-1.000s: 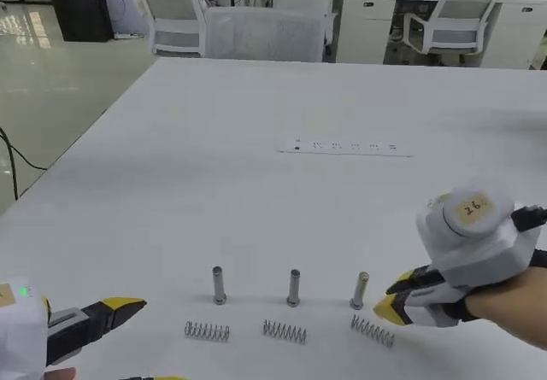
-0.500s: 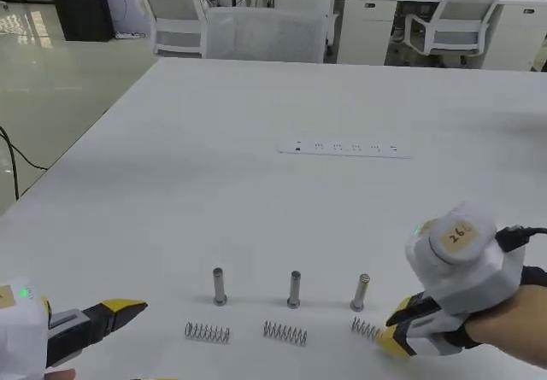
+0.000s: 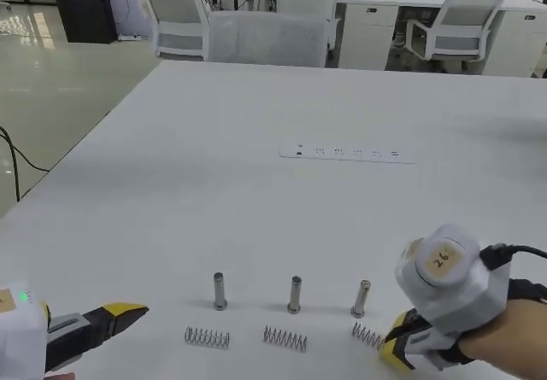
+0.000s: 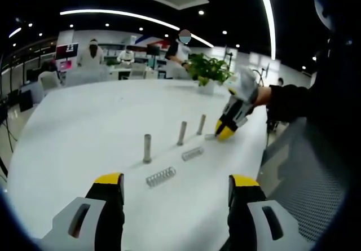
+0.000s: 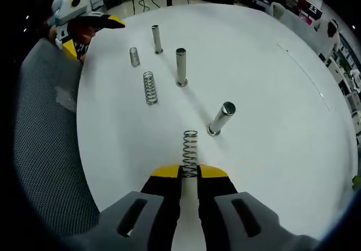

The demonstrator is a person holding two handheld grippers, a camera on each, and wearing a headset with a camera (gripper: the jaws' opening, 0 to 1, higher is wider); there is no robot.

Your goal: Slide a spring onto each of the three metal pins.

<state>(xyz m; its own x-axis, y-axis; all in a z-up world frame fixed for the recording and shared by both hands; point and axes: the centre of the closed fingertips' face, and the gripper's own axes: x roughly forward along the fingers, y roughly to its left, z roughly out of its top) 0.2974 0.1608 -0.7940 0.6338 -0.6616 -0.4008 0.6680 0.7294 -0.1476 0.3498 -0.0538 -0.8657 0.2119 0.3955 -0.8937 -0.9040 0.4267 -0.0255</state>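
Three upright pins [image 3: 294, 295] fenced the near table [image 3: 256, 124], with open gaps between them and springs [image 3: 285, 337] lying just nearer. The right gripper [image 3: 391, 350], clamped on the rightmost spring [image 3: 366, 335], blocked the near right; the far side lay open.

Each pin [image 3: 294, 295] is showing smooth, glossy metal; each spring [image 3: 285, 338] is showing thin, bright metal wire. The table [image 3: 256, 201] is presenting a smooth, matt white face. The right gripper [image 5: 190, 173] is showing matt yellow-and-grey plastic.
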